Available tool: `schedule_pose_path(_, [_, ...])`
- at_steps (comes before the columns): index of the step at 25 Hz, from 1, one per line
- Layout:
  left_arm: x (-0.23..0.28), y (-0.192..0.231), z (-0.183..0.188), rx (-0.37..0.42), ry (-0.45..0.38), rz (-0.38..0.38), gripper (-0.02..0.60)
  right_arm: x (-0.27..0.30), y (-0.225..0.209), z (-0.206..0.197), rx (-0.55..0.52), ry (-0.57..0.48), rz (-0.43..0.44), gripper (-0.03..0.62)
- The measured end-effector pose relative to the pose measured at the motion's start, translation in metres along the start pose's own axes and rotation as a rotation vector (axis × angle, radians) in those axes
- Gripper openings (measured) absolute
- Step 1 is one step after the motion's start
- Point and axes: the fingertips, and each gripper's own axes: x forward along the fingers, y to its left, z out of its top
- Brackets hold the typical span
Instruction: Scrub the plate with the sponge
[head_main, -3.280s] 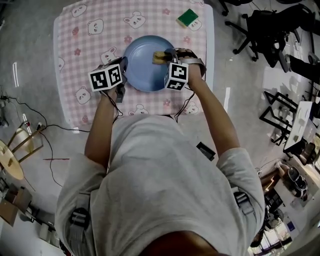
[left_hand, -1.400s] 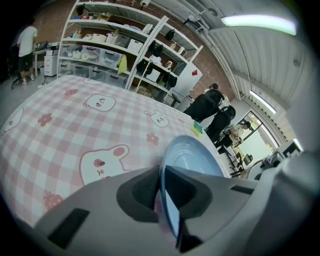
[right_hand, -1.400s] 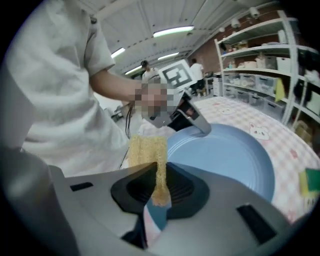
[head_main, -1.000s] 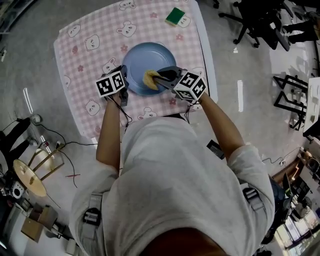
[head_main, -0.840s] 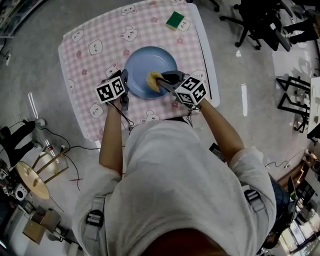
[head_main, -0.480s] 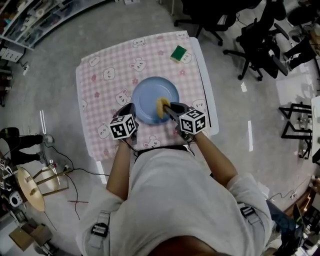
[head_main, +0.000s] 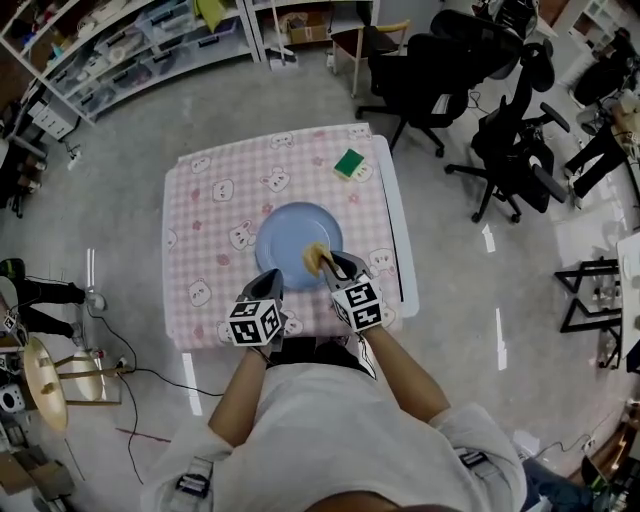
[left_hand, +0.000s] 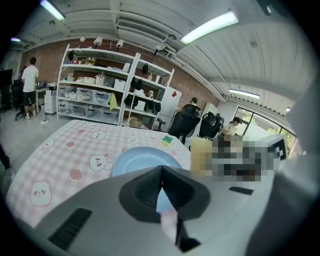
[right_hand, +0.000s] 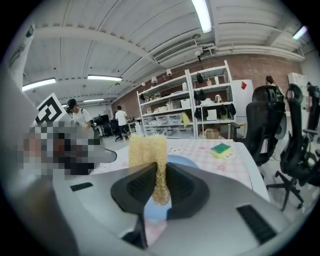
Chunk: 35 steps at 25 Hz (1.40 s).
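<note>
Right claw (right_hand: 160, 186): pinched hard on the yellow sponge (right_hand: 147, 146), which stands up out of my jaws.
Yellow sponge: over the near right rim of the blue plate (head_main: 290, 235); I cannot tell whether it presses on the surface or hangs just above it.
Left claw (left_hand: 161, 189): jaws pressed together with nothing between them, pointing at the plate from the near side.
Plate: flat in the middle of the checked cloth (head_main: 200, 215), nothing else on it.
Change, right: the sponge has slid from the plate's middle toward me and now sits at its edge.
Change, left: a moment ago this claw was against the plate's left rim; now it is drawn back toward the table's near edge, clear of the plate.
Meaning: I judge the scrubbing stroke is running off the plate and the plate is no longer steadied, so the task looks close to done or paused.
Further out: a green sponge (head_main: 349, 163) lies near the far right corner, well apart from both claws.
</note>
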Motion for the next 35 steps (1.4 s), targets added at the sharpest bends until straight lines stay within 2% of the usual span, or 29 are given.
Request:
schedule_pose_path(3, [-0.008,-0.005,0.001,-0.008,-0.012,0.002,0.012,-0.008,0.006,0.004,-0.011,-0.017,-0.007,0.054])
schedule_pose_path(6, [-0.011,-0.009,0.006,0.019,-0.015,0.005,0.012,-0.014,0.013,0.008,-0.021,-0.018,-0.014,0.054])
schedule_pose_path(14, [-0.022,-0.018,0.025,0.078,-0.043,-0.061,0.012,-0.025,0.028,0.029,-0.051,-0.039,-0.081,0.054])
schedule_pose_path(18, [-0.038,-0.021,0.064,0.136,-0.119,-0.096,0.012,-0.032,0.041,0.068,-0.082,-0.115,-0.112,0.054])
schedule_pose_path(23, [-0.062,-0.029,0.104,0.211,-0.221,-0.116,0.012,-0.046,0.042,0.11,-0.137,-0.177,-0.192,0.054])
schedule_pose_path(26, [-0.079,-0.035,0.137,0.265,-0.303,-0.12,0.012,-0.058,0.049,0.147,-0.181,-0.26,-0.218,0.054])
schedule_pose_path(29, [-0.092,-0.038,0.168,0.313,-0.369,-0.113,0.012,-0.073,0.047,0.185,-0.18,-0.348,-0.246,0.054])
schedule_pose_path(35, [-0.114,-0.04,0.217,0.346,-0.476,-0.106,0.012,-0.099,0.034,0.242,-0.229,-0.463,-0.325,0.054])
